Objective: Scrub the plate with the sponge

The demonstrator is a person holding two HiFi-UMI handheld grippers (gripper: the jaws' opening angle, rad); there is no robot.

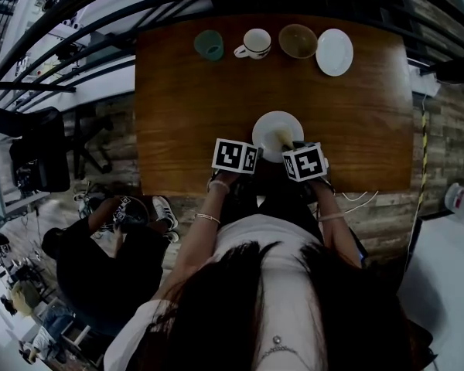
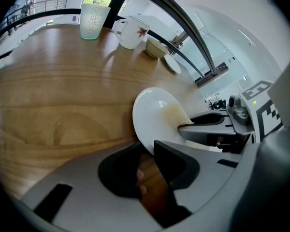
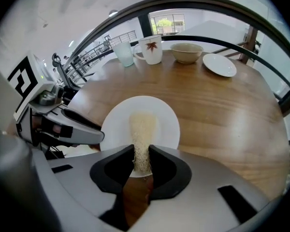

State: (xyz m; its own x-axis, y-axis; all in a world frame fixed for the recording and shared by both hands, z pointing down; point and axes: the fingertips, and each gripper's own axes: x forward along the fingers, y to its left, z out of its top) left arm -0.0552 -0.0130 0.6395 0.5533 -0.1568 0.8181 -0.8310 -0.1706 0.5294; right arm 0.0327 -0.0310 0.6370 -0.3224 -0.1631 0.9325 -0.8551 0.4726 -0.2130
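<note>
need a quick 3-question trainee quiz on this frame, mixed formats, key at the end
1. Multiple choice: what do the right gripper's jaws press on? A) a spoon B) the sponge C) a cloth
2. True or false: the sponge lies on bare wood, clear of the plate.
3. Count: how many items stand in the row along the table's far edge?
Key: 1 B; 2 false, it lies on the plate; 3 four.

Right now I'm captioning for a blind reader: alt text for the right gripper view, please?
The right hand-held gripper holds a pale yellow fibrous sponge down on a round white plate on a brown wooden table. The left hand-held gripper grips the plate's left rim.
</note>
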